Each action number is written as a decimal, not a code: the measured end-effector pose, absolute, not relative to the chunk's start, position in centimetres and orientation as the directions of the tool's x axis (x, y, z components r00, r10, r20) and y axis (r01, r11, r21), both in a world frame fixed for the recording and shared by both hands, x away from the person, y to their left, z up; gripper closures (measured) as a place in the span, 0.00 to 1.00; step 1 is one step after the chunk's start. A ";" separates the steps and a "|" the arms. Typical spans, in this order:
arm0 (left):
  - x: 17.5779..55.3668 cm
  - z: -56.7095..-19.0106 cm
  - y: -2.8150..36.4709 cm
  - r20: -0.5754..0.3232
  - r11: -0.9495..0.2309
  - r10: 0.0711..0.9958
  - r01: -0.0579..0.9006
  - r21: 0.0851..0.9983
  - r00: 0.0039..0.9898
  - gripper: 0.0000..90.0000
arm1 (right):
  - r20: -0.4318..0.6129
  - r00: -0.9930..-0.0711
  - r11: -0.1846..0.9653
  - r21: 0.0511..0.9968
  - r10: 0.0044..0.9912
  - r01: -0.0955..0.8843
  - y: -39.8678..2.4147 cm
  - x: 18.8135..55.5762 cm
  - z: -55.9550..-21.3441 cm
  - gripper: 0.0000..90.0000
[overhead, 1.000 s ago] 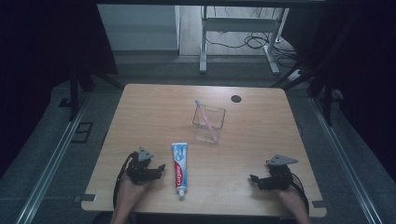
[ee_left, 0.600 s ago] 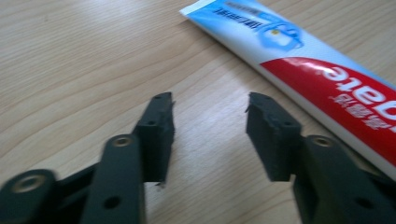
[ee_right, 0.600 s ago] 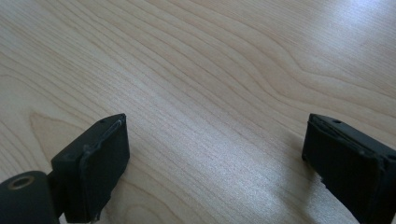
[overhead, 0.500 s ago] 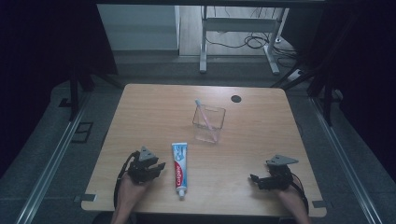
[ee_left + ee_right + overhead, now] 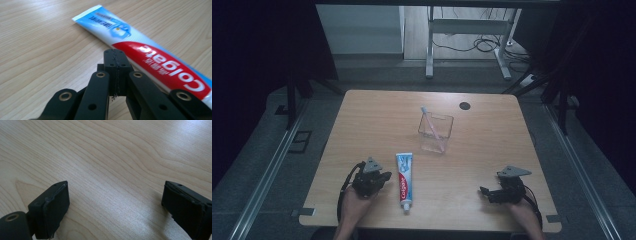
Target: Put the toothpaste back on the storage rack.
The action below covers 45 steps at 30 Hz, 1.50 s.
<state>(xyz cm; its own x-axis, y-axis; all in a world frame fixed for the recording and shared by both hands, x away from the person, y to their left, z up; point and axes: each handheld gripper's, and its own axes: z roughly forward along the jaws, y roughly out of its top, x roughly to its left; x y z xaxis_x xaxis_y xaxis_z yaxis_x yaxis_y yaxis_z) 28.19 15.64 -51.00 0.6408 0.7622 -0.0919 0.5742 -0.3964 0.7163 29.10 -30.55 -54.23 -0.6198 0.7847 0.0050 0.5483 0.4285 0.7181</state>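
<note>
A: Starting big, with the table (image 5: 377,115). Why so bare?

B: Kept open for reaching, probably. Past the middle, a clear cup (image 5: 443,145), set upright to keep a toothbrush (image 5: 430,125) leaning inside.

A: And the toothpaste (image 5: 404,182)?

B: Lying flat near the front edge, cap toward the person, just beside the left gripper (image 5: 115,53). Easy to pinch from the side there.

A: Pinched already?

B: No. Just been closing, now pressed together on nothing, right at the toothpaste's edge. Touching or not, hard to tell.

A: Right gripper (image 5: 115,202)?

B: Spread wide over bare wood, well apart from everything, seemingly waiting.

A: Anything in the way?

B: Nothing between toothpaste and cup. Only a small dark hole (image 5: 464,105) near the far edge.
</note>
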 end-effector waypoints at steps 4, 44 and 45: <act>28.1 -50.7 14.9 -0.108 -0.402 0.743 0.570 0.717 0.660 1.00 | 0.004 -0.620 0.429 0.719 0.785 0.547 -30.5 29.1 -54.2 0.09; 27.6 -51.1 8.9 -0.158 -0.523 0.643 0.580 0.625 0.750 1.00 | 0.004 -0.616 0.426 0.719 0.788 0.549 -30.6 29.1 -54.2 0.09; 27.6 -51.1 9.0 -0.155 -0.529 0.641 0.579 0.620 0.751 1.00 | 0.004 -0.616 0.426 0.719 0.788 0.550 -30.6 29.1 -54.2 0.09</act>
